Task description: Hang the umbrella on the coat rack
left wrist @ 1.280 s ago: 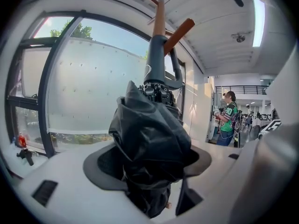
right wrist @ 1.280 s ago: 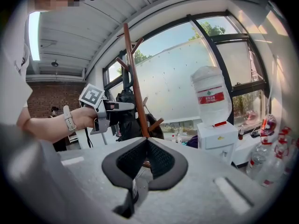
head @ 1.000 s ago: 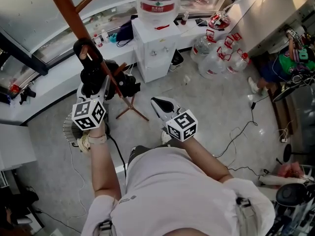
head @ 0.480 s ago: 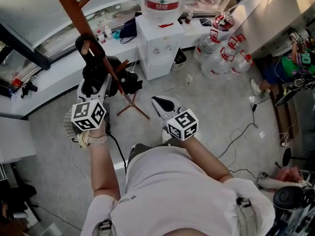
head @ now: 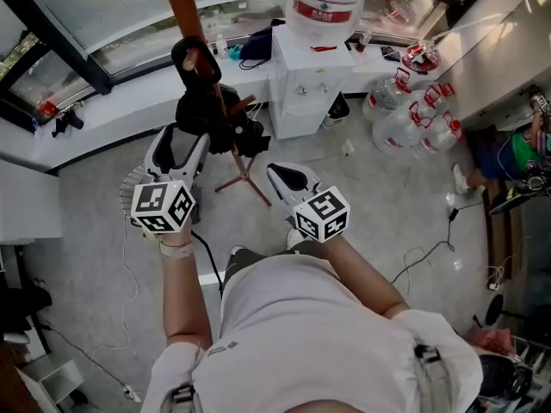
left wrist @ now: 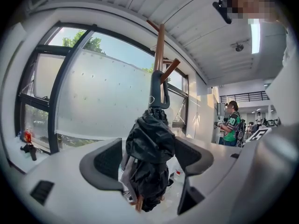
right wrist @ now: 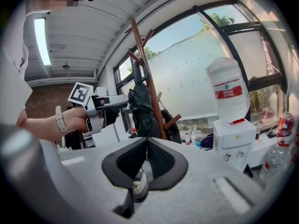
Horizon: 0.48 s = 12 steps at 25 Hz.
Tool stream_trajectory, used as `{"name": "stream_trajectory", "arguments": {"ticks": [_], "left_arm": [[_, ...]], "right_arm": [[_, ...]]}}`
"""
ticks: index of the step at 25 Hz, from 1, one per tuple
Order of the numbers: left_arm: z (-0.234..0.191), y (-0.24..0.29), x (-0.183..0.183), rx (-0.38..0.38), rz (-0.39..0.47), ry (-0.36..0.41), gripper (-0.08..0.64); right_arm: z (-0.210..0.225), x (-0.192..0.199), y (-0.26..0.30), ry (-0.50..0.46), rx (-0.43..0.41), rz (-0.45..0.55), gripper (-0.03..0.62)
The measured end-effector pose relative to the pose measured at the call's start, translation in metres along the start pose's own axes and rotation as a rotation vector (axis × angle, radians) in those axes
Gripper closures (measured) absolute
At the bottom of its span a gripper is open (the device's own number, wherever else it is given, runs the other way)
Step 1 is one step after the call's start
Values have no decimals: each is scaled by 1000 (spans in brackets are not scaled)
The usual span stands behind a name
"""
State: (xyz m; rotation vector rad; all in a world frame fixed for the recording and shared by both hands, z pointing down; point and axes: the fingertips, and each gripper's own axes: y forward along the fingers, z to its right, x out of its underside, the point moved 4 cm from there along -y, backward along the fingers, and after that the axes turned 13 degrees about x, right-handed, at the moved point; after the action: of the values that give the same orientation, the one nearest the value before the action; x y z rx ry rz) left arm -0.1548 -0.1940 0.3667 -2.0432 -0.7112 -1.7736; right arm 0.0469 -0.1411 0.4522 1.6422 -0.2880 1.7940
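The black folded umbrella (left wrist: pixel 149 148) sits between the jaws of my left gripper (left wrist: pixel 148 160), which is shut on its bundled cloth. Its curved handle (left wrist: pixel 155 90) reaches up beside the brown coat rack pole (left wrist: pixel 160 45), just below a slanting peg (left wrist: pixel 171 68). In the head view the left gripper (head: pixel 183 136) holds the umbrella (head: pixel 209 110) against the pole (head: pixel 185 11), with the handle (head: pixel 191 57) looped at it. My right gripper (head: pixel 284 177) hangs shut and empty to the right. From there, the right gripper (right wrist: pixel 146 146) looks at the umbrella (right wrist: pixel 139 104) and the pole (right wrist: pixel 147 83).
A white water dispenser (head: pixel 310 76) with a bottle on top stands right of the rack. Several water jugs (head: pixel 413 114) sit on the floor beyond it. The rack's legs (head: pixel 245 183) spread on the floor. A window ledge (head: pixel 103 119) runs behind. A person in green (left wrist: pixel 230 127) stands far off.
The head view has shifted, so the rack and dispenser sit farther right in the picture. My left gripper still holds the umbrella at the pole. The right gripper stays shut and empty.
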Motion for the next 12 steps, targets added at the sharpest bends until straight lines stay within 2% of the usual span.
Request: {"name": "stream_trajectory", "arguments": {"ticks": [12], "left_arm": [[2, -63, 35, -127, -51, -45, 227]], "right_arm": [[-45, -12, 35, -68, -226, -8, 586]]}}
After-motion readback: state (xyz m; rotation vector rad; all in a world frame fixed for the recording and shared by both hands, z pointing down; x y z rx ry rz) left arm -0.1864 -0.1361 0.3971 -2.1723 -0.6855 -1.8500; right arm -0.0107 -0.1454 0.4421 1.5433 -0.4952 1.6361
